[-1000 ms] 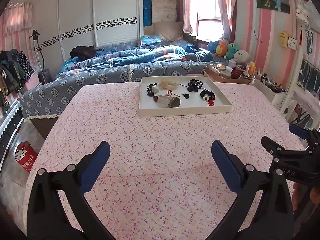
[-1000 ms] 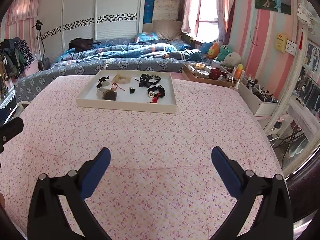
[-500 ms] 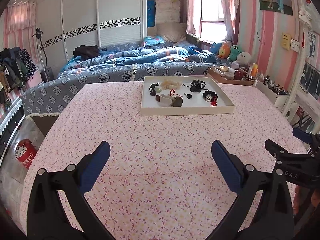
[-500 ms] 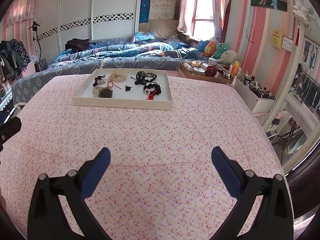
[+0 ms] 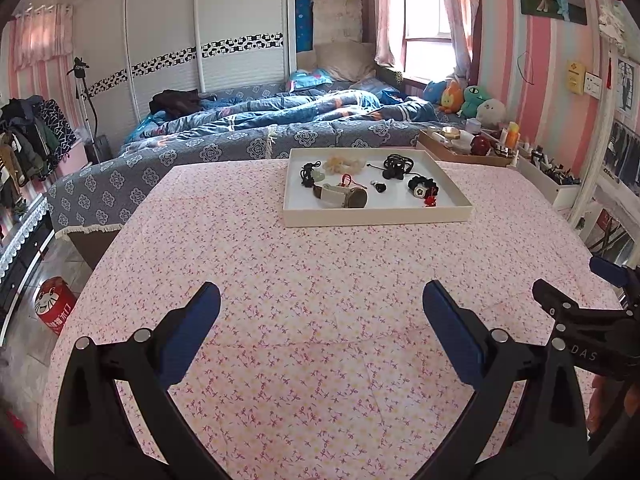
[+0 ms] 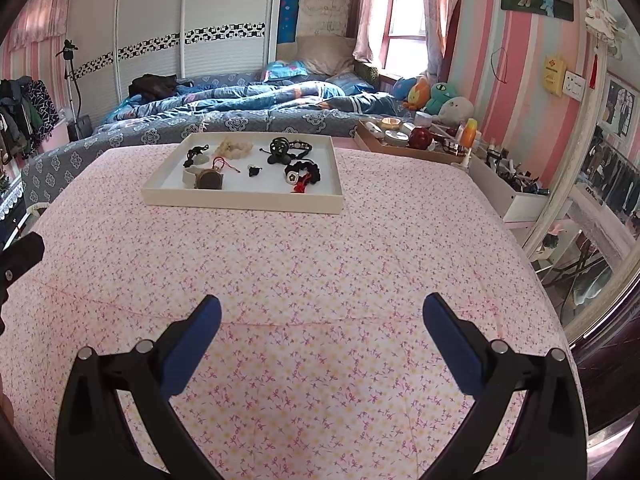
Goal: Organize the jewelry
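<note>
A shallow white tray [image 5: 372,216] stands at the far side of a table under a pink flowered cloth [image 5: 320,300]; it also shows in the right wrist view [image 6: 240,202]. In it lie several jewelry pieces: a white and brown bracelet [image 5: 340,197], a cream bead string [image 5: 344,165], black cords [image 5: 396,165] and a black piece with a red tassel [image 5: 423,190]. My left gripper [image 5: 320,332] is open and empty, well short of the tray. My right gripper [image 6: 320,336] is open and empty too, near the front edge.
A bed with blue bedding [image 5: 260,128] lies behind the table. A brown tray of jars [image 6: 404,136] and a white box of small items [image 6: 512,188] stand at the right. A red tin [image 5: 54,310] sits on the floor at left.
Both views have shifted slightly: the tray sits a little differently in each frame, so both grippers have moved a bit. Both stay open and empty.
</note>
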`<action>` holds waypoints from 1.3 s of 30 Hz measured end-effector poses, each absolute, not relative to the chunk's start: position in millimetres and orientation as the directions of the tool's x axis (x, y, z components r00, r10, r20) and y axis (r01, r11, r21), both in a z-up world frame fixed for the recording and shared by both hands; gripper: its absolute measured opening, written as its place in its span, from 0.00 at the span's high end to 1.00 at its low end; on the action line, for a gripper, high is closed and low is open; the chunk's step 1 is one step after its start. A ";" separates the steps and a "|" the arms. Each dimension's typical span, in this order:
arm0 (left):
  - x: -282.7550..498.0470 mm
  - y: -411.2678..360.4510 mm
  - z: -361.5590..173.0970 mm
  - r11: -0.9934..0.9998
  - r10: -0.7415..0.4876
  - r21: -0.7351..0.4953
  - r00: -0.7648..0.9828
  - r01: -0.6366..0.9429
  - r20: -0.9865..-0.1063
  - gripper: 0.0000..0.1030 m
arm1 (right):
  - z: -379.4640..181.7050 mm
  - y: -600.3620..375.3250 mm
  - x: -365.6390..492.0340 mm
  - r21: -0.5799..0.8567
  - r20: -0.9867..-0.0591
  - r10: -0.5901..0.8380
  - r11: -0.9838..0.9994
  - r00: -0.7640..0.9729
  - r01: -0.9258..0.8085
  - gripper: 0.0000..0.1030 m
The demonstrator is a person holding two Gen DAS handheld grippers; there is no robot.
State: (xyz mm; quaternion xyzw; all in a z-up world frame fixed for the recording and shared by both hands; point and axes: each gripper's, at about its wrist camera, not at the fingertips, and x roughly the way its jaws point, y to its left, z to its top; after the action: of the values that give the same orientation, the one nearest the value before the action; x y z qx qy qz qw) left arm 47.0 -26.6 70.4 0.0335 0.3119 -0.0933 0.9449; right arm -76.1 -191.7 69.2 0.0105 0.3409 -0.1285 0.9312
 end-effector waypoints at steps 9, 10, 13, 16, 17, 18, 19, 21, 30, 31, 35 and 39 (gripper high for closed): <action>46.5 -26.6 70.3 0.984 -0.132 0.021 0.801 0.178 -0.583 0.03 | 68.7 -194.4 -78.3 -0.049 -0.640 -0.229 0.965 0.734 0.258 0.02; 46.4 -26.9 70.2 0.984 -0.130 0.024 0.801 0.177 -0.585 0.03 | 68.7 -194.2 -78.4 -0.049 -0.640 -0.230 0.965 0.733 0.259 0.02; 47.6 -26.5 69.2 0.984 -0.134 0.015 0.795 0.178 -0.591 0.03 | 68.7 -194.0 -78.6 -0.047 -0.640 -0.225 0.966 0.734 0.255 0.02; 49.5 -24.7 67.7 0.985 -0.133 0.008 0.789 0.173 -0.600 0.03 | 69.0 -194.5 -78.1 -0.047 -0.639 -0.225 0.966 0.735 0.255 0.02; 50.0 -24.4 67.2 0.985 -0.132 0.008 0.788 0.172 -0.601 0.03 | 69.0 -194.4 -78.0 -0.047 -0.640 -0.225 0.966 0.735 0.255 0.02; 50.3 -24.2 66.7 0.985 -0.130 0.010 0.788 0.170 -0.602 0.03 | 69.0 -194.4 -78.1 -0.047 -0.640 -0.225 0.966 0.735 0.255 0.02; 50.5 -24.1 66.3 0.986 -0.126 0.013 0.788 0.168 -0.602 0.03 | 69.2 -194.5 -78.4 -0.045 -0.639 -0.224 0.966 0.735 0.255 0.02; 50.7 -23.9 65.8 0.986 -0.124 0.014 0.788 0.166 -0.603 0.03 | 69.4 -194.6 -78.8 -0.043 -0.640 -0.223 0.966 0.736 0.255 0.02; 48.4 -22.8 66.0 0.987 -0.123 0.013 0.791 0.163 -0.599 0.03 | 69.5 -194.7 -79.8 -0.041 -0.639 -0.226 0.964 0.735 0.261 0.02; 48.1 -22.7 66.3 0.987 -0.124 0.011 0.790 0.163 -0.600 0.03 | 69.6 -194.7 -79.9 -0.041 -0.639 -0.228 0.964 0.735 0.263 0.02; 48.1 -23.0 65.8 0.987 -0.122 0.011 0.789 0.161 -0.602 0.03 | 69.7 -194.6 -80.2 -0.040 -0.638 -0.227 0.964 0.736 0.262 0.02; 47.5 -22.9 66.0 0.987 -0.121 0.012 0.789 0.161 -0.602 0.03 | 69.2 -194.8 -80.8 -0.040 -0.640 -0.227 0.964 0.734 0.264 0.02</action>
State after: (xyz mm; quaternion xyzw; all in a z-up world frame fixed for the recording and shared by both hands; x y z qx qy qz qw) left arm 47.5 -22.9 66.0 0.0313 0.3158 -0.0746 0.9454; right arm -80.8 -194.8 69.2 0.0268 0.3399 -0.1318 0.9308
